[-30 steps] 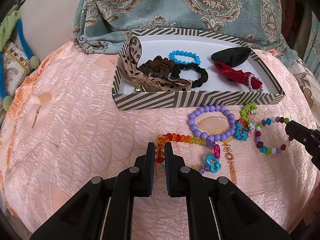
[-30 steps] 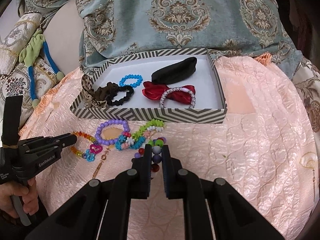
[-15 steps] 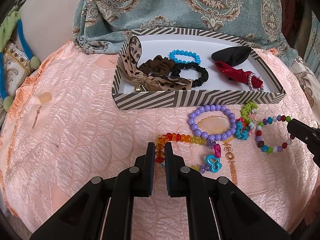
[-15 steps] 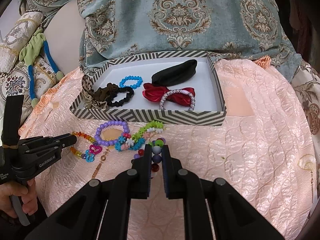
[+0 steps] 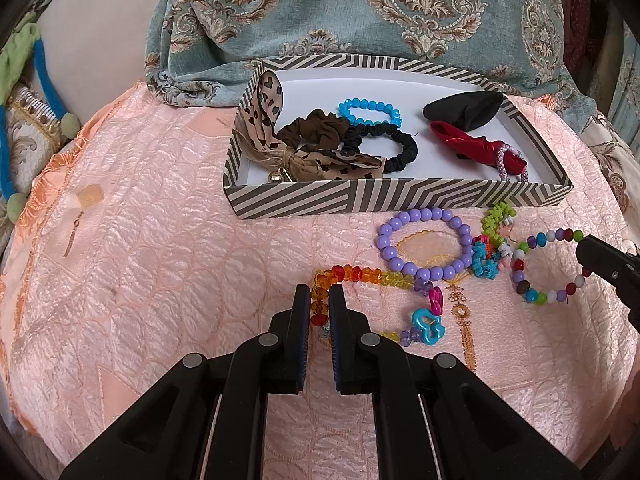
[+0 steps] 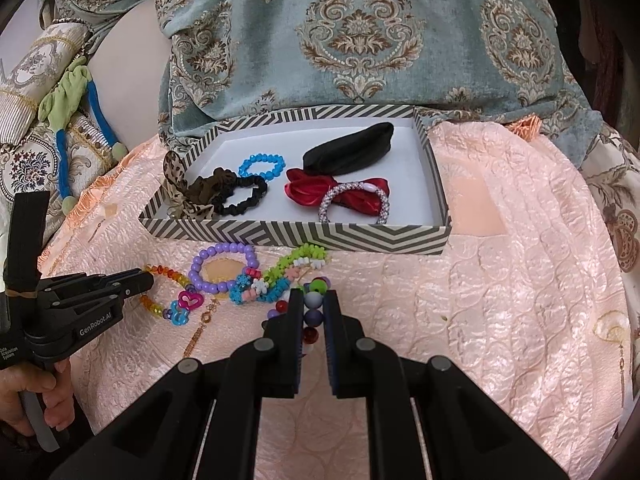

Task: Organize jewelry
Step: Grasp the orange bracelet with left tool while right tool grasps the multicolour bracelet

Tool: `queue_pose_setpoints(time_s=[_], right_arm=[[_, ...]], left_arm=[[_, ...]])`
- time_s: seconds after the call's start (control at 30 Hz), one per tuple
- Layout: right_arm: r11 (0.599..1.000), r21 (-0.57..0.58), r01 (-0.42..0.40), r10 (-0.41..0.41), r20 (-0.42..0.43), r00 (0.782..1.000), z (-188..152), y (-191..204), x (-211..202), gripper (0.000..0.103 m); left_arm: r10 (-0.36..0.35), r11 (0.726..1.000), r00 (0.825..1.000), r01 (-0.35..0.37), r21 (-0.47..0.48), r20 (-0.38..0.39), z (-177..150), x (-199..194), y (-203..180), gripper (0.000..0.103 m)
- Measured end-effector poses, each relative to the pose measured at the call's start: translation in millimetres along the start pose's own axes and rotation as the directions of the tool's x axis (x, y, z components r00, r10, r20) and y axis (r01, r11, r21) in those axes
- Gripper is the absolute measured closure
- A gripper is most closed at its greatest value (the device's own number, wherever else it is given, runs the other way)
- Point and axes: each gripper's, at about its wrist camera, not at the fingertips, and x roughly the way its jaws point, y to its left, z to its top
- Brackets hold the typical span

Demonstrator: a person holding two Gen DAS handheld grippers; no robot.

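Observation:
My left gripper [image 5: 319, 296] is shut on the orange and red beads of a rainbow bead bracelet [image 5: 360, 274] with pink and blue charms, which lies on the peach quilt. My right gripper [image 6: 314, 300] is shut on a multicolour round-bead bracelet [image 6: 313, 302], its grey, blue and red beads pinched between the pads. In the left wrist view that bracelet [image 5: 520, 266] meets the right gripper's tip [image 5: 596, 254]. A purple bead bracelet [image 5: 424, 244] and a green, blue and pink flower-bead chain [image 5: 494, 236] lie between them, in front of the striped tray [image 5: 400, 196].
The tray [image 6: 300, 236] holds a leopard bow [image 5: 272, 136], brown and black scrunchies, a blue bead bracelet [image 6: 262, 168], a black fabric piece [image 6: 348, 152], a red bow and a pale beaded bangle [image 6: 354, 200]. A patterned teal cushion rises behind it. A hand [image 6: 24, 412] grips the left tool.

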Motion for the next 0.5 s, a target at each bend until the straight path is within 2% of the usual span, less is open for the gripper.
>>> queue_pose_setpoints(time_s=[0.5], right_arm=[[1.000,-0.011,0.011,-0.011,0.008,1.000,1.1,1.1,-2.2,0.094]], left_arm=[[0.000,1.000,1.000,0.000,0.000,-0.002,0.1,0.0,-0.1,0.103]])
